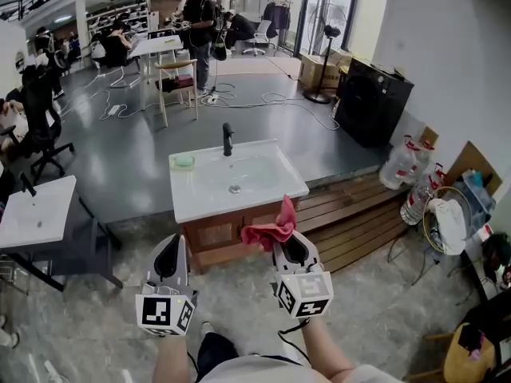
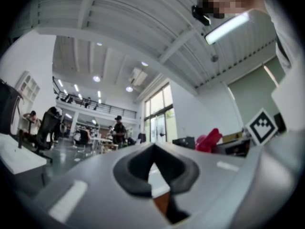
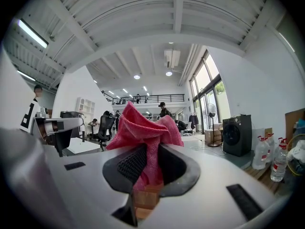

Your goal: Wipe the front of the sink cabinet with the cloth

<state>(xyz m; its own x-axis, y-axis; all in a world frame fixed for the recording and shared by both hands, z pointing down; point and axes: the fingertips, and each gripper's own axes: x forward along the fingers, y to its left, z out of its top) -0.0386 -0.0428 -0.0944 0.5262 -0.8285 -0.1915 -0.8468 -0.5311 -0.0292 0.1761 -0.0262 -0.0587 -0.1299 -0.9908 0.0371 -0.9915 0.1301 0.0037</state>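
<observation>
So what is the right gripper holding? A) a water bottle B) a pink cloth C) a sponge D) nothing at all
B: in the right gripper view, the right gripper has its jaws closed on a pink cloth, which bunches up above them.

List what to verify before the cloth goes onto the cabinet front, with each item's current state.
1. Cloth gripped: ok. The right hand-held gripper has its jaws closed on it.
2. Cloth free for wiping: ok. A bunch sticks out past the jaws.
3. Left hand-held gripper empty: ok. Its jaws are together with nothing between them.
4. Cabinet front unobstructed: ok for the part that shows. The cloth hides the right part.
5. Cloth touching the cabinet front: cannot tell. In the head view it overlaps the sink edge.
</observation>
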